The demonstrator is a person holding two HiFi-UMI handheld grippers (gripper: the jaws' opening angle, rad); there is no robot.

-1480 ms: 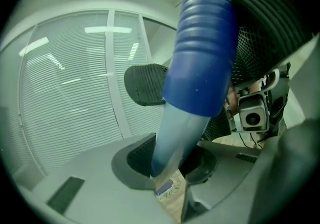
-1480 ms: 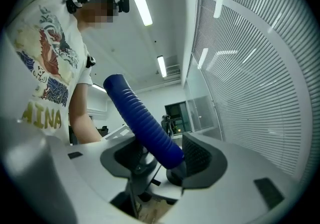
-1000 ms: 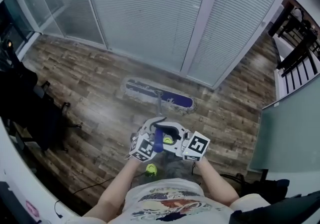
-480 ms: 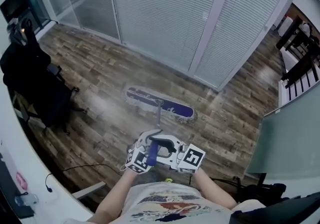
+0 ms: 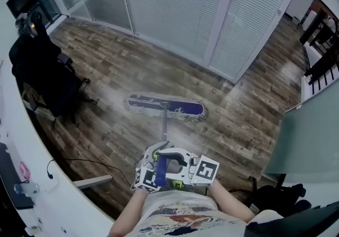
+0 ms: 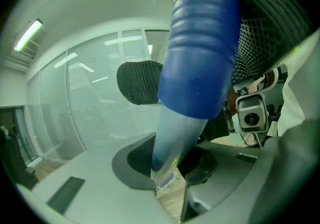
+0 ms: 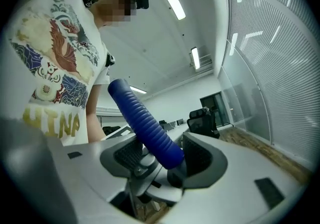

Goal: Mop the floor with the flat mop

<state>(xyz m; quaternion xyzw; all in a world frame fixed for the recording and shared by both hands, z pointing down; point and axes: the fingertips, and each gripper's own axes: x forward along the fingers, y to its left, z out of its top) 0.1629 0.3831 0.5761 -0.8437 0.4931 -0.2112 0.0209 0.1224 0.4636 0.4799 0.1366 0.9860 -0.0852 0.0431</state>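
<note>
The flat mop's blue and white head lies on the wooden floor ahead of me. Its thin pole runs back to a ribbed blue handle held in front of my body. My left gripper is shut on the mop's pole just below the blue grip, with the pale pole pinched between its dark pads. My right gripper comes in from the right and is shut on the blue grip, whose end sits between its pads. In the gripper views, the left gripper and the right gripper both hold the same pole.
A black office chair stands at the left beside a white desk, with a cable on the floor. A glass wall with blinds runs behind the mop. A grey partition and dark bags are at the right.
Both grippers have moved across the room with the mop. The mop head has slid over the floor and turned more level in the picture. The chair and the desk have come further into view at the left.
</note>
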